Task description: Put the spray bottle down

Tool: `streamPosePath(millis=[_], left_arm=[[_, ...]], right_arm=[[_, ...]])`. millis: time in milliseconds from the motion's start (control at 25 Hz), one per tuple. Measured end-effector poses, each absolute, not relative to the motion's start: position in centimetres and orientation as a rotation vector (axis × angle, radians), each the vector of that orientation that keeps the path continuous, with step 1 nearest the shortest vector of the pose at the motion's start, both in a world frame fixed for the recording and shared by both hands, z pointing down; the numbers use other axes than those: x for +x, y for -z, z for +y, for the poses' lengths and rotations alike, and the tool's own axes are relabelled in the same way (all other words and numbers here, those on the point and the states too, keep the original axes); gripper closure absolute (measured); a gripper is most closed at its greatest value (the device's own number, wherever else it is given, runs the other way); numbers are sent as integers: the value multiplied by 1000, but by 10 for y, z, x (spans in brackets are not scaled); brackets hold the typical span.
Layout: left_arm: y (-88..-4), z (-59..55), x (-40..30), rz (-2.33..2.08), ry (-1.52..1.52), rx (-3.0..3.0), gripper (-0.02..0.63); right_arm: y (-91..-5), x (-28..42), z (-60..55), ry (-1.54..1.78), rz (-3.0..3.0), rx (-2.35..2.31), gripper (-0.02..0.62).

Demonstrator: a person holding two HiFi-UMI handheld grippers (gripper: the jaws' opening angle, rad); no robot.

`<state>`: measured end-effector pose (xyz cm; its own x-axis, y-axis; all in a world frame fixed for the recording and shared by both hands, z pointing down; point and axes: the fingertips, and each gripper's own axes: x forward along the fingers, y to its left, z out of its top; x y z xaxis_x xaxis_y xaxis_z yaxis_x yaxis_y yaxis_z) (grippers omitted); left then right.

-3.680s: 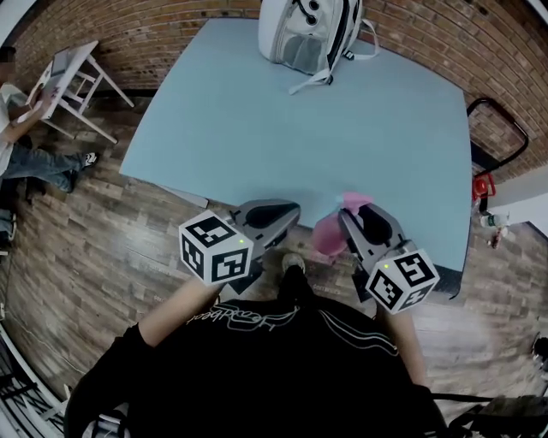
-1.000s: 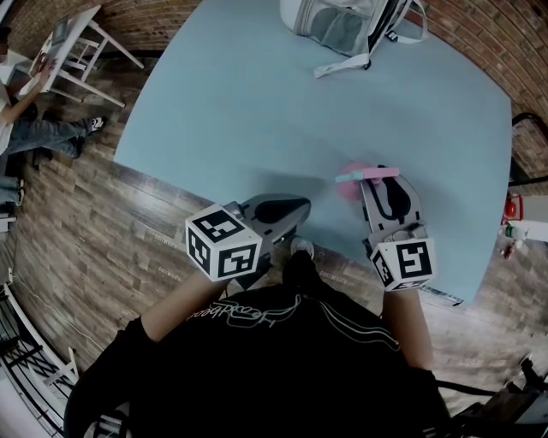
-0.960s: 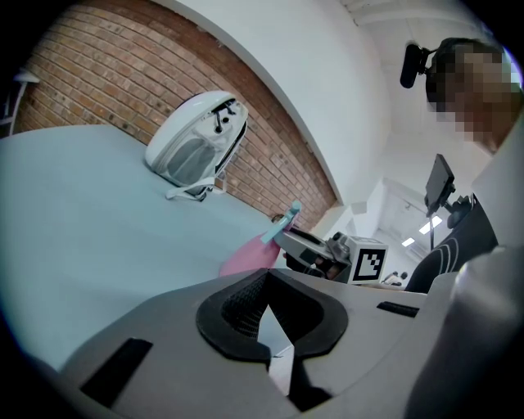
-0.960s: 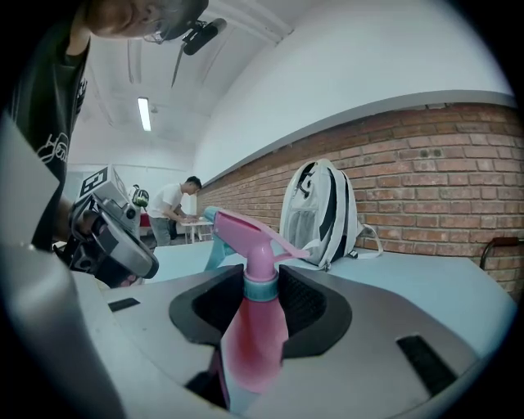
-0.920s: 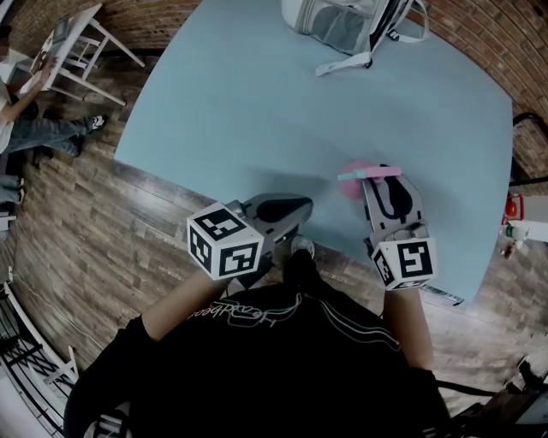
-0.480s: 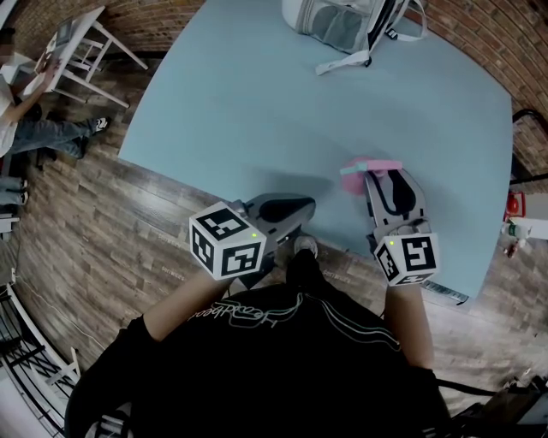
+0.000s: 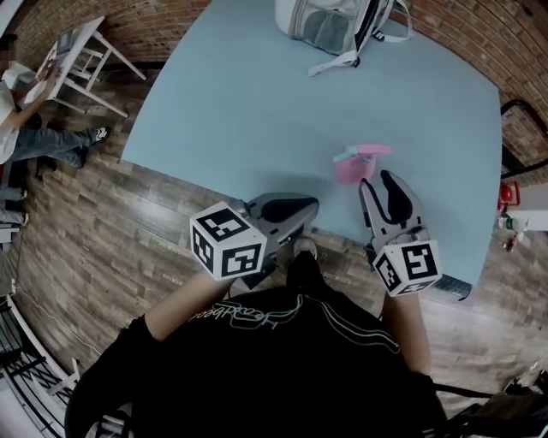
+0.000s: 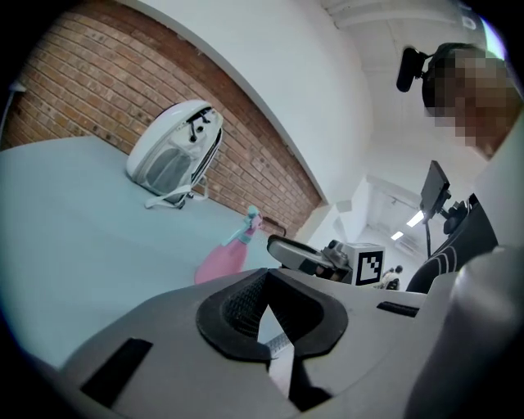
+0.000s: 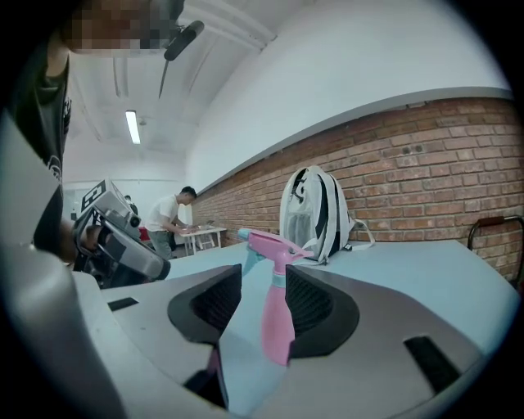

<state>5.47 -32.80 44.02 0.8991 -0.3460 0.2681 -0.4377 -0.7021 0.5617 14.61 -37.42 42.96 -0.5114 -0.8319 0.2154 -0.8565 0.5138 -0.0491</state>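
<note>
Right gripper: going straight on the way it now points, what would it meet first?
Most likely the spray bottle, which stands upright on the table just beyond the right gripper, whose jaws are open. The backpack lies farther along that line.

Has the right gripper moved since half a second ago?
Yes. The right gripper has backed off toward the near edge of the table, jaws open, leaving the spray bottle standing upright just ahead of it.

No legible text anywhere. Black shirt (image 7: 257, 318): pale script lettering across the chest, too small and warped to read. Cube (image 7: 227, 252) on left gripper (image 7: 308, 207), likewise on right gripper (image 7: 379, 177): black-and-white square patterns only.
</note>
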Motion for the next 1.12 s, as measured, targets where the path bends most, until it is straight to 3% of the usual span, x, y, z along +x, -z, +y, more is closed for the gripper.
streamPosePath(millis=[360,520,760,1120], left_arm=[[-385,-278,46,-517,-120,2550,598],[-363,-252,41,-496,-119,2628,598],[-341,-218,35,-461,-95,2684,598],[-320,-187,31,-464,-141,2774,598]], right_arm=[[-378,112,-288,-305,-2729,1354,466],[-363,106,-252,-351,-2754,1352,535],[-341,97,-212,-368,-2781,1335,578],[-324,87,-177,-398,-2829,1271,581]])
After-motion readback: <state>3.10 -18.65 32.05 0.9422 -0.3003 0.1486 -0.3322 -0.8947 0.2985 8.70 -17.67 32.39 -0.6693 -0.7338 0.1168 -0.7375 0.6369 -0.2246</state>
